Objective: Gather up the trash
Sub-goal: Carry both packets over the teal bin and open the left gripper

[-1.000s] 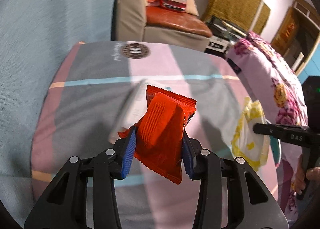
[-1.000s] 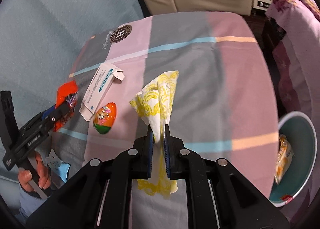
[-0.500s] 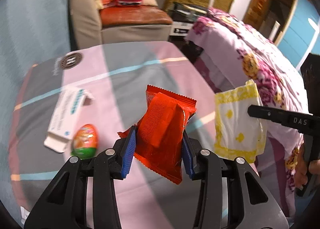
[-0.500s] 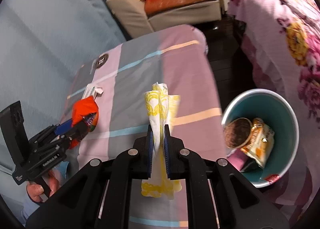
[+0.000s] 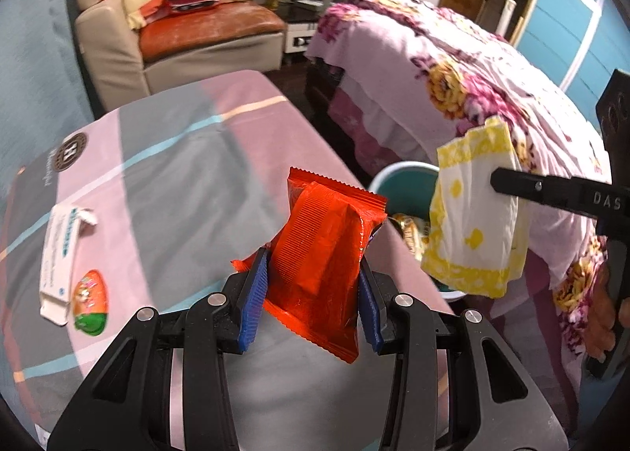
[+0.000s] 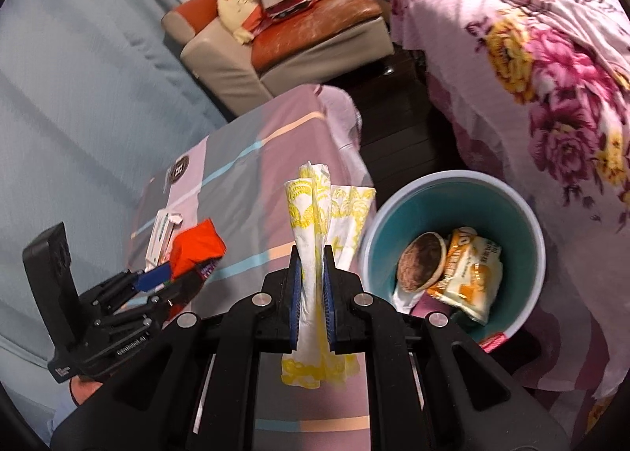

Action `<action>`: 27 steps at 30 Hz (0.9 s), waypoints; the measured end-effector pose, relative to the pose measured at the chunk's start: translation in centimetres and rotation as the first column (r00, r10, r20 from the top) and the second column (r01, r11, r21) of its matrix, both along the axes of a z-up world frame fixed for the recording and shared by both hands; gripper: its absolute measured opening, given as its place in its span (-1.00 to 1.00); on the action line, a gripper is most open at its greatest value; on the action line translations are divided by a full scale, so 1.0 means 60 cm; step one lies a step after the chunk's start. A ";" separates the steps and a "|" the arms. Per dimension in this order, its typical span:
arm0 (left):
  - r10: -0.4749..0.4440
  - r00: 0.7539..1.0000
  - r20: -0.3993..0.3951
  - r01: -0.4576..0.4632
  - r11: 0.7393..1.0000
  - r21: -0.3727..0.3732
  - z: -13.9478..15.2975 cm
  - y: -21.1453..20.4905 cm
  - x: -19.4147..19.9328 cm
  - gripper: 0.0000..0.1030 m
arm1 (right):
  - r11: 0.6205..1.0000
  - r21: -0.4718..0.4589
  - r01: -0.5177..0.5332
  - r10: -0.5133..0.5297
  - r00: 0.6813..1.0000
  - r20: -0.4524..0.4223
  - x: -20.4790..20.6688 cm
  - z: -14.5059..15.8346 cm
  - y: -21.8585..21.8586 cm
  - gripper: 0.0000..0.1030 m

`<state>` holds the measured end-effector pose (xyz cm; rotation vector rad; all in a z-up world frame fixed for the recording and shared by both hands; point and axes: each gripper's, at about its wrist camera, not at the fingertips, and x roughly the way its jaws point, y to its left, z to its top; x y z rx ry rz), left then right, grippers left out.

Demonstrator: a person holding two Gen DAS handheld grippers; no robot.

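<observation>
The left hand-held gripper (image 5: 313, 293) points steeply downward over the desk (image 5: 169, 175). Its blue pads (image 5: 252, 301) are clamped on a red snack wrapper (image 5: 323, 262), which stands upright between them with its serrated top edge uppermost. In the right wrist view the same unit appears at lower left, with fingers of the person's left hand (image 6: 84, 388) visible under its black body.

The right hand-held gripper (image 6: 313, 293) also points downward and is closed almost fully on a folded white-and-yellow paper napkin (image 6: 315, 222). The napkin rises above the pads and hangs below them. In the left wrist view the napkin (image 5: 472, 214) hangs from the black fingers in front of the bin, and the person's right hand (image 5: 606, 317) wraps the handle at the far right edge.

A round teal waste bin (image 6: 523, 238) stands on the floor just beside the desk's edge, between the desk and a bed with a floral cover (image 6: 551, 77). It holds a brown round item (image 6: 421, 262), an orange-and-white snack bag (image 6: 468, 273) and other scraps that cannot be identified.

On the striped desk cloth remain a flattened white carton (image 5: 59, 250) and, just beside it, an orange-and-green egg-shaped package (image 5: 90, 301). An armchair (image 5: 177, 37) stands beyond the desk.
</observation>
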<state>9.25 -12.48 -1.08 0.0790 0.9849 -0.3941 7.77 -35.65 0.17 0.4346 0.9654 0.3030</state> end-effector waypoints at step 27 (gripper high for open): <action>-0.214 0.972 -0.095 0.218 0.976 0.030 -0.087 -0.239 0.065 -0.18 | 0.986 -0.064 0.152 -0.158 0.982 -0.102 0.024 -0.079 -0.167 -0.81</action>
